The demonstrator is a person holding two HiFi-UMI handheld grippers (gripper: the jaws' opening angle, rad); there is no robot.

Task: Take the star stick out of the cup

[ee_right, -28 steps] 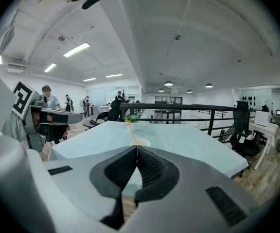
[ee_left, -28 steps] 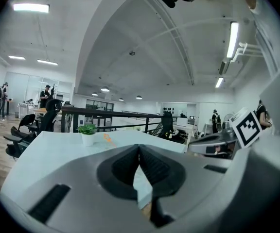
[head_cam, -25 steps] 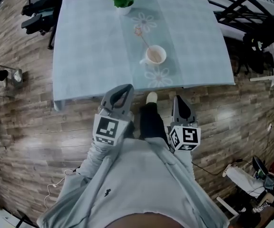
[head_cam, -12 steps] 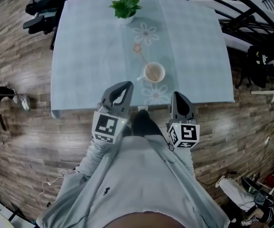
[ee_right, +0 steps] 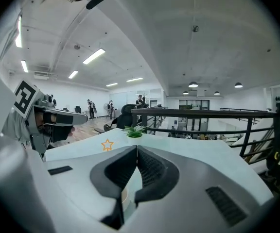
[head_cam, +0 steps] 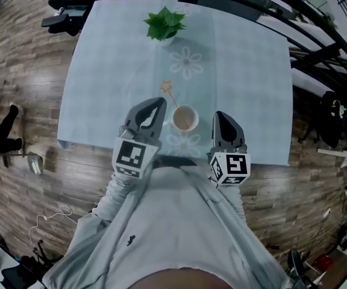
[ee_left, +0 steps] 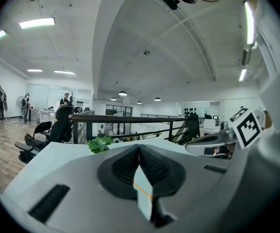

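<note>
Star stick [head_cam: 171, 97] leans in the cup [head_cam: 175, 120], not yet gripped.
My left gripper [head_cam: 159, 102] and right gripper [head_cam: 217, 115] flank the cup, jaws pressed together, empty; reaching in without opening them, I could tip the cup.

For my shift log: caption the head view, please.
Shut, empty grey left gripper and right gripper flank a white cup holding an orange star-topped stick on a pale blue table.

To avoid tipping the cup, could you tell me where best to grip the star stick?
Probably the star stick on its bare stem above the cup rim, coming from the left: it leans out that way, nearest the left gripper.
</note>
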